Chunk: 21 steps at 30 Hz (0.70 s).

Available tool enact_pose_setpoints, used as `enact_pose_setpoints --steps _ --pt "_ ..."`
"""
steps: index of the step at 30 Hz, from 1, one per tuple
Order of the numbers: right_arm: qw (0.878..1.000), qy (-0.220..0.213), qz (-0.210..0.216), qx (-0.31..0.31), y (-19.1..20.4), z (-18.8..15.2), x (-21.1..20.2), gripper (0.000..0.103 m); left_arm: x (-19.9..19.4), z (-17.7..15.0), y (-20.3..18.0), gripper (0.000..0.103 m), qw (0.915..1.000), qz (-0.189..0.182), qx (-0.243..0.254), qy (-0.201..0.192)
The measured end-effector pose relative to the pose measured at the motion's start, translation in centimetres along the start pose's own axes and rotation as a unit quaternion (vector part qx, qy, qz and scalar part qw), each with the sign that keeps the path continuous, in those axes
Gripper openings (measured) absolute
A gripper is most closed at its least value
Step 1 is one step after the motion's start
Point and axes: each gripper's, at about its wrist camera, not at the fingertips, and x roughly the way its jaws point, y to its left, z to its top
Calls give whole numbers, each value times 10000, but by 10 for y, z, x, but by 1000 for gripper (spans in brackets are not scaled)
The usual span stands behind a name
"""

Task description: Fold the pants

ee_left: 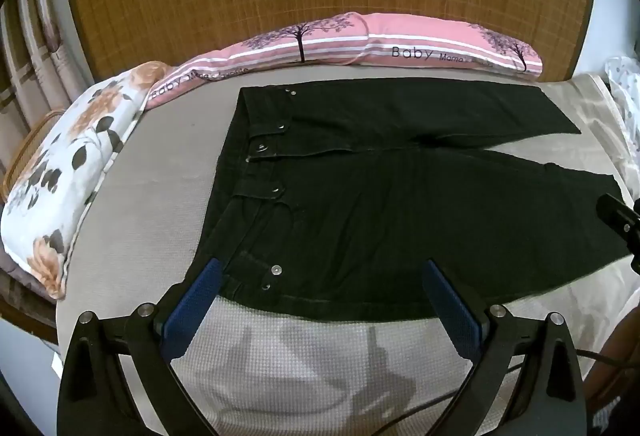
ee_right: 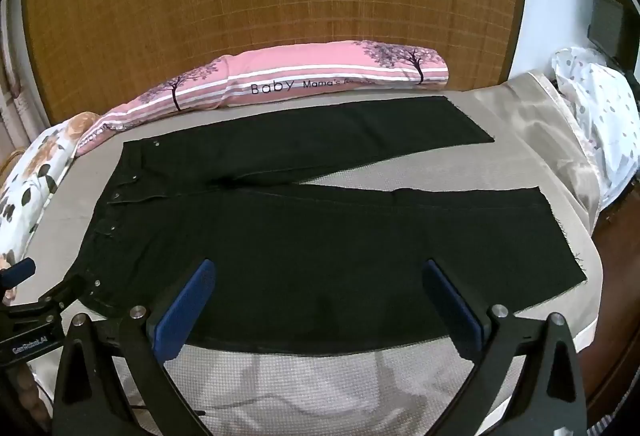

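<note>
Your left gripper (ee_left: 320,276) hangs low in the frame with its blue-padded jaws spread wide apart, holding nothing. Its tips frame the near edge of the black pants (ee_left: 380,203) by the waistband corner, though you cannot tell whether they touch the cloth. The pants lie flat on the bed (ee_left: 132,236), waistband toward the left of the frame, both legs running to the right and splitting into a narrow V.

Your right gripper (ee_right: 320,276) also has its jaws wide apart and empty, set over the near leg of the pants (ee_right: 320,236) at lower centre. The left gripper (ee_right: 36,300) shows at the lower left edge of this view, beside the waistband.

A pink pillow (ee_left: 360,39) lies along the far side of the bed, just beyond the far leg, and a floral pillow (ee_left: 68,163) sits at the left.
</note>
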Motion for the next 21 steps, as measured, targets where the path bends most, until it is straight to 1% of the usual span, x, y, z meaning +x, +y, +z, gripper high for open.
enact_pose_setpoints --steps 8,10,17,18,21 --pt "10000 3 -58 12 -2 0 5 103 1 -3 0 99 10000 52 14 14" --pt "9999 27 -82 52 2 0 4 103 2 -3 0 99 10000 57 12 33" --pt "9998 172 -69 27 -4 3 8 103 5 -4 -2 99 9999 80 -4 81" --pt "9999 74 -75 -11 -6 0 6 103 5 -4 -1 99 9999 81 -5 83" --pt "9999 52 -62 -63 -6 -1 6 103 6 -4 0 99 9999 80 -4 91"
